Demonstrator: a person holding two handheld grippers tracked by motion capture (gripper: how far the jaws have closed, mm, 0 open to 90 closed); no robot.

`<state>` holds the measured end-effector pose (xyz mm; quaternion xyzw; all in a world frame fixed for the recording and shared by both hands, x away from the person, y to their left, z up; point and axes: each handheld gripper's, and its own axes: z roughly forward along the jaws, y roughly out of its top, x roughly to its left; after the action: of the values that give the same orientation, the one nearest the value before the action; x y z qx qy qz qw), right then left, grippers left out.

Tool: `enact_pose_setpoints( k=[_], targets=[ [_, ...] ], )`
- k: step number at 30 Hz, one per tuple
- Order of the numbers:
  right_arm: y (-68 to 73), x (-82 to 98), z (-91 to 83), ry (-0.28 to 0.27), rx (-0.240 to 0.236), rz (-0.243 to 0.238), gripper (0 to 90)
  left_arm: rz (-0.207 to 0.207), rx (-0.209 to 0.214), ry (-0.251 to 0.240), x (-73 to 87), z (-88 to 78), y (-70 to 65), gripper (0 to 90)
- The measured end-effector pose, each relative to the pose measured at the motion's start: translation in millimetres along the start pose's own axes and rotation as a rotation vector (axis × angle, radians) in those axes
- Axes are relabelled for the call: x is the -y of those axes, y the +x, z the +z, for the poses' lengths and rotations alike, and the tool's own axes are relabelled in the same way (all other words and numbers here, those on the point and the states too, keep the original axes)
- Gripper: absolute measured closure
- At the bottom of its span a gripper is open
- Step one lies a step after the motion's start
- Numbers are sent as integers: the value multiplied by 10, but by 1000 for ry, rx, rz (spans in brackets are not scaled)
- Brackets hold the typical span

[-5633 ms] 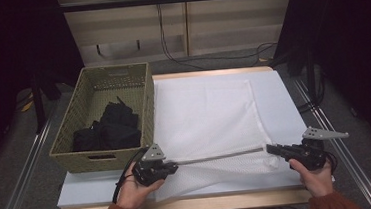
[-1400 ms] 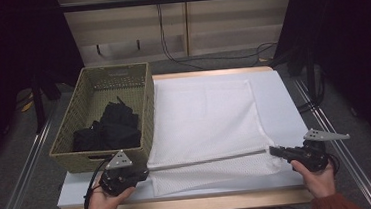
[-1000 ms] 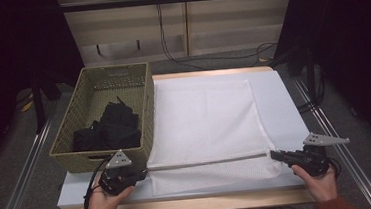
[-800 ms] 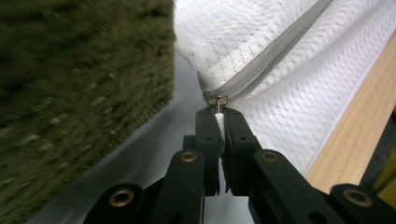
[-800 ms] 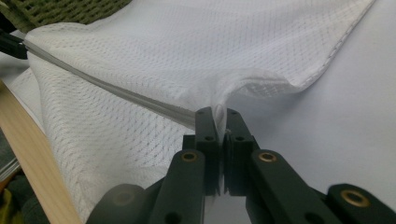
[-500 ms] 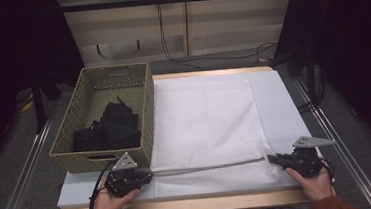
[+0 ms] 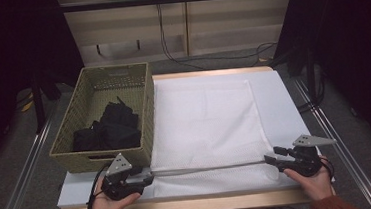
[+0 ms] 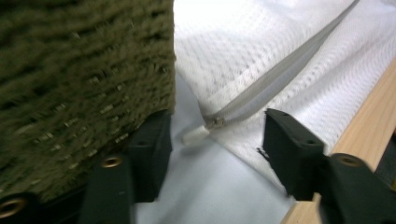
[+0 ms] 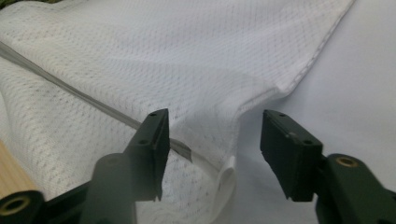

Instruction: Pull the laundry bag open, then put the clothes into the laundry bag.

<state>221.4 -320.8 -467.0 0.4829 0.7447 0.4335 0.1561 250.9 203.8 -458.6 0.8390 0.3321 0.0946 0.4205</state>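
Note:
A white mesh bag (image 7: 205, 123) lies flat on the table mat (image 7: 278, 102). Its grey zipper (image 7: 208, 169) runs along the near edge. My left gripper (image 7: 149, 178) sits at the zipper's left end and my right gripper (image 7: 270, 159) at the bag's near right corner. In the left gripper view the left gripper (image 8: 217, 140) is open, its jaws just opened, with the zipper pull (image 8: 212, 122) lying loose between them. The right gripper (image 9: 215, 140) has also just opened. A fold of the bag's corner (image 9: 219, 116) stands between its jaws, untouched by the pads.
A woven basket (image 7: 149, 102) with black clothes (image 7: 108, 130) stands at the left, its near corner (image 8: 79, 70) close beside my left jaw. The table's wooden front edge (image 7: 196, 204) is just behind both hands. Dark floor, rails and cables surround the table.
The left hand first drew left along the zipper, away from the right one. Both hands then sank to the near edge, and the zipper edge now rests on the mat.

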Motion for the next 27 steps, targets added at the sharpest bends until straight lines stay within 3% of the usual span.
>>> enact_pose_setpoints(
  k=[5,8,12,15,16,20,24,25,27],
  targets=[
    [7,-71,-72,-55,3,-6,372,-18,-4,-72,12,-76,-40,291],
    [34,-126,-63,-56,3,-19,342,-16,-18,-104,22,-132,-67,262],
    [107,-210,-21,-55,-25,-43,321,-5,-47,-131,38,-199,-104,251],
    [156,-268,27,-43,-33,-64,293,32,-103,-146,38,-260,-131,240],
    [170,-286,48,-37,-50,-63,291,21,-83,-159,43,-274,-122,239],
    [254,-350,166,0,-110,-84,276,8,-86,-162,65,-288,-127,231],
    [377,-450,275,25,-185,-118,290,27,-74,-187,51,-310,-190,222],
    [429,-478,312,31,-184,-138,294,32,-71,-189,46,-311,-202,222],
    [506,-515,377,54,-233,-144,327,39,-68,-180,39,-303,-224,223]
  ],
)
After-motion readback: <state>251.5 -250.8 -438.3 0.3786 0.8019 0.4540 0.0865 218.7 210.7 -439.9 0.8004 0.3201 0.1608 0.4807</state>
